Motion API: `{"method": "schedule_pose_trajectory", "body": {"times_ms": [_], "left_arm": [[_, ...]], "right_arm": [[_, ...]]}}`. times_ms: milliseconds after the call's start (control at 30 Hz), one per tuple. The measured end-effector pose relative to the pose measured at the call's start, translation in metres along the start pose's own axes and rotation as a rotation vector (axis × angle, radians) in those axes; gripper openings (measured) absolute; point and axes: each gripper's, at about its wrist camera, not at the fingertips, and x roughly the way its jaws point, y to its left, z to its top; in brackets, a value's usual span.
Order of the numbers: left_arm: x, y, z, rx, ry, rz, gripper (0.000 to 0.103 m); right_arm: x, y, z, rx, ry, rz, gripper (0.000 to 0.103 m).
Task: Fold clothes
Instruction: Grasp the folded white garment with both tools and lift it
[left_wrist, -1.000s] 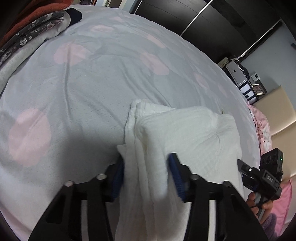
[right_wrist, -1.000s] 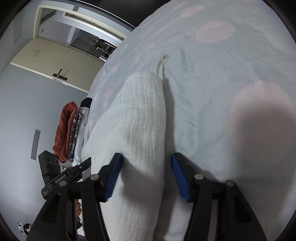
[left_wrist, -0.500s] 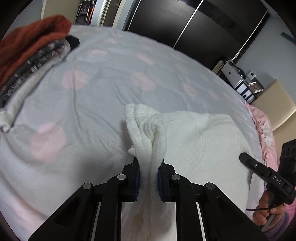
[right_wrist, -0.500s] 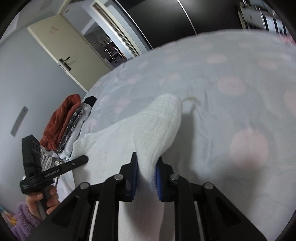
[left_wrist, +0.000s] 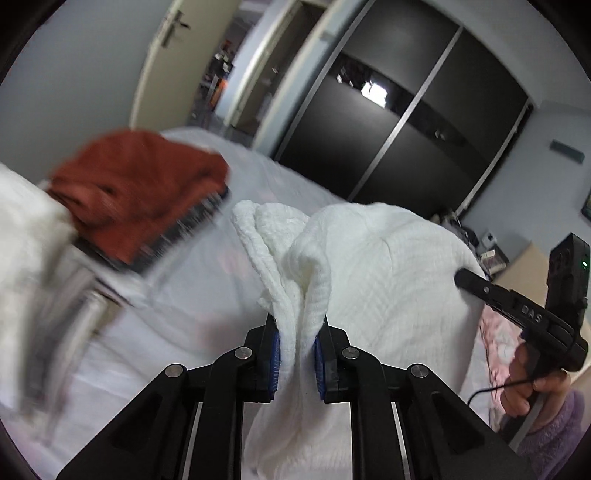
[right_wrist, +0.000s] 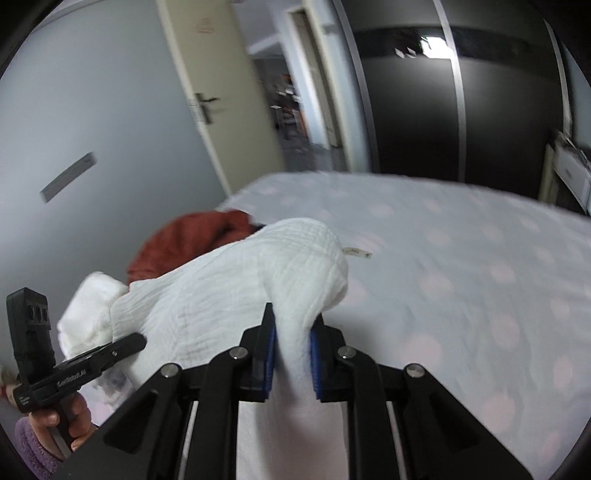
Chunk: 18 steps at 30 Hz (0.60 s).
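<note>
A white textured garment (left_wrist: 376, 266) hangs lifted above the bed, stretched between both grippers. My left gripper (left_wrist: 295, 350) is shut on a bunched edge of it, and the cloth rises in folds beyond the blue pads. In the right wrist view the same white garment (right_wrist: 236, 295) is pinched by my right gripper (right_wrist: 291, 354), shut on its other end. Each view also shows the other gripper held by a hand: the right one (left_wrist: 532, 317) and the left one (right_wrist: 66, 373).
The bed (right_wrist: 461, 280) has a pale grey cover with pink spots. A stack of clothes topped by a rust-red garment (left_wrist: 140, 199) lies at its left side, with a white item beside it. Dark wardrobe doors (left_wrist: 399, 122) and an open door (right_wrist: 229, 103) stand beyond.
Both grippers went from open around the white garment to shut on it, then rose and tilted up, lifting the garment off the bed. The room beyond came into view.
</note>
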Motion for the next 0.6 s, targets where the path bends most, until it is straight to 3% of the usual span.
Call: {"method": "schedule_pose_trajectory", "body": {"times_ms": [167, 367, 600], "left_arm": [[-0.064, 0.039, 0.04, -0.022, -0.077, 0.09, 0.016], [-0.119, 0.092, 0.067, -0.043, -0.095, 0.243, 0.016], [-0.174, 0.153, 0.089, -0.055, -0.099, 0.44, 0.016]], "right_arm": [[0.027, 0.099, 0.053, -0.179, -0.011, 0.065, 0.015], [0.078, 0.215, 0.107, -0.324, 0.01, 0.157, 0.015], [0.136, 0.346, 0.133, -0.481, 0.035, 0.28, 0.015]]}}
